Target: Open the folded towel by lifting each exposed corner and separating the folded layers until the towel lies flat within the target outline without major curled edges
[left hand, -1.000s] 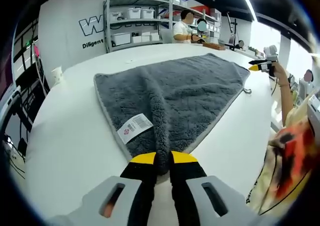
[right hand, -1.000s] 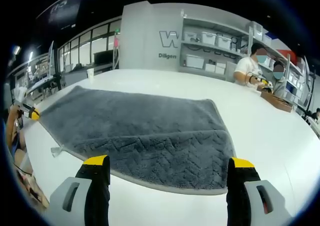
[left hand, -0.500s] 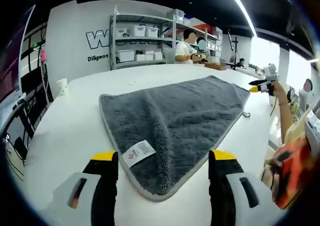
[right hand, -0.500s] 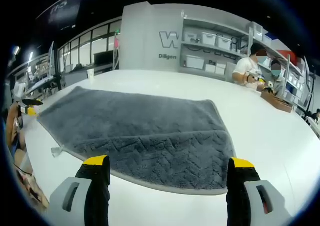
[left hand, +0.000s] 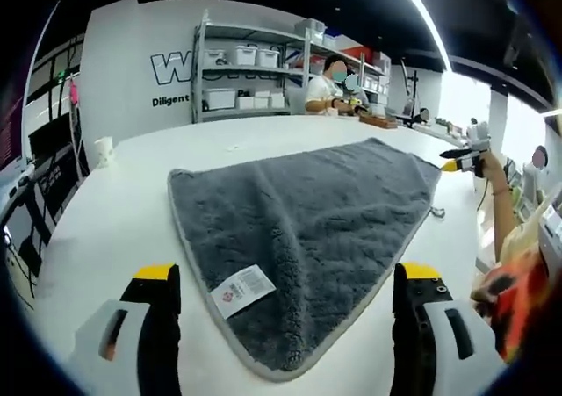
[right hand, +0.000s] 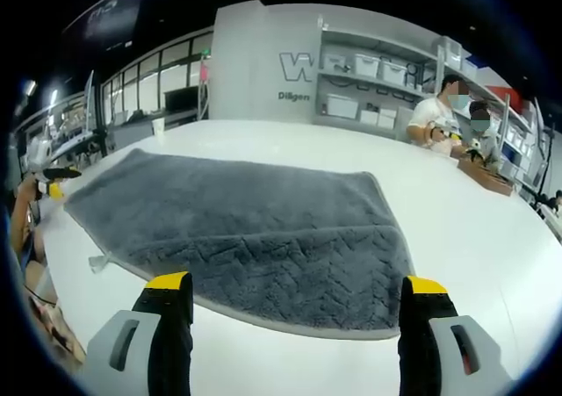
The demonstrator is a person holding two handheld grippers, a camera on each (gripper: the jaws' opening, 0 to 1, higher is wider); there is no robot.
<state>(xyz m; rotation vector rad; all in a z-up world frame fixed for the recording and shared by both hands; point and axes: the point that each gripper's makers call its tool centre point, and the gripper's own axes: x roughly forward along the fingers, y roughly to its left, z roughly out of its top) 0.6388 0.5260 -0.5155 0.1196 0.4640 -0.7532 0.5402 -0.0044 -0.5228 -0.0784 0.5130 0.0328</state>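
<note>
The left gripper (left hand: 285,277) has its jaws spread wide and holds nothing; its yellow-tipped fingers (left hand: 156,275) stand on either side of the towel's near corner without touching it. The towel (left hand: 299,212) is grey and fluffy and lies spread on a white table (left hand: 105,229). A white label (left hand: 243,289) with a barcode sits on the towel just inside its pale hem, near that corner. Beyond the towel's far corner, at the right edge of the left gripper view, the right gripper (left hand: 464,154) is seen in a person's hand (left hand: 488,158).

In the right gripper view, the right gripper (right hand: 297,289) is likewise wide open and empty, its fingers (right hand: 170,283) rising at the towel's near long edge. Here the towel (right hand: 237,225) stretches across the table (right hand: 457,229). A band along its near edge shows a zigzag weave and looks like a layer folded over the rest. A small loop (right hand: 97,262) sticks out from the towel's hem on the left. Past the towel's far left corner, the left gripper (right hand: 54,176) appears, small and yellow-tipped.

Behind the table, beyond the towel, stands a shelf (right hand: 386,93) with white bins against a white wall, and people (right hand: 439,115) sit at the table's far end. A paper cup (left hand: 104,150) stands on the table, well away from the towel.
</note>
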